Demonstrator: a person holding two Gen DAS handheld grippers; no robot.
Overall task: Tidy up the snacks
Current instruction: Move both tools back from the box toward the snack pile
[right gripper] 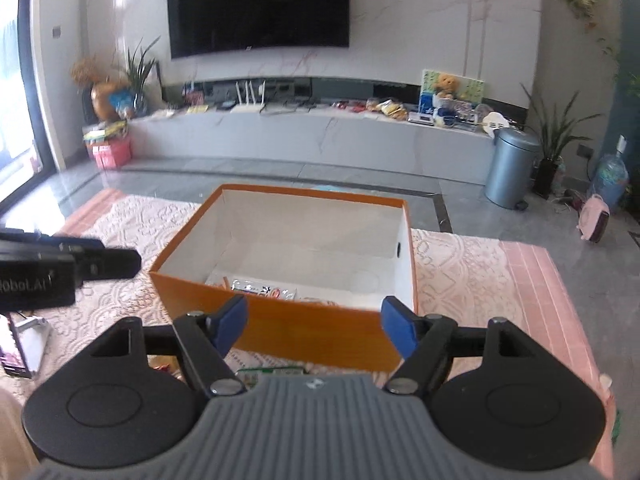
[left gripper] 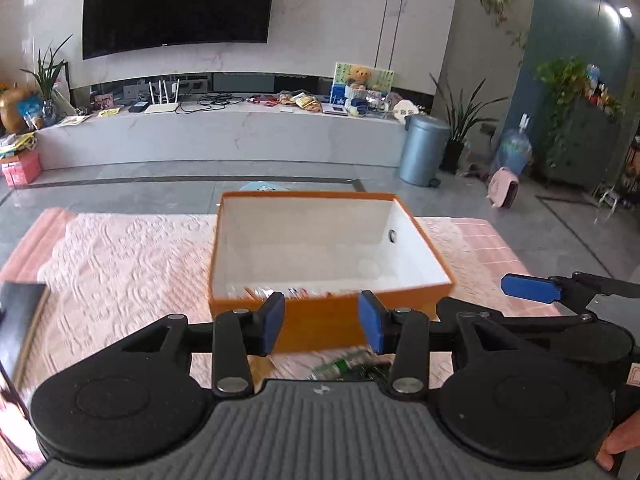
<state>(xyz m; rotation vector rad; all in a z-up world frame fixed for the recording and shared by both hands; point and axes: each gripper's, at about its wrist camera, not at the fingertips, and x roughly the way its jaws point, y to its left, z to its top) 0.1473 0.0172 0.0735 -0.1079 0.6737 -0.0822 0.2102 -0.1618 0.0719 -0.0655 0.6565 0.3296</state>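
Grippers are both held above the pink lace tablecloth [left gripper: 120, 256], facing an orange box [right gripper: 280, 332] with a white interior. Left gripper [left gripper: 322, 322]: blue pads spread apart, nothing between them. Right gripper [right gripper: 314, 326]: pads spread wider, likewise empty. Snack packets [right gripper: 260, 290] lie on the box floor against the near wall. A green packet [left gripper: 348, 366] lies on the cloth just in front of the box, partly hidden by the gripper body. A television [right gripper: 258, 6] hangs on the far wall.
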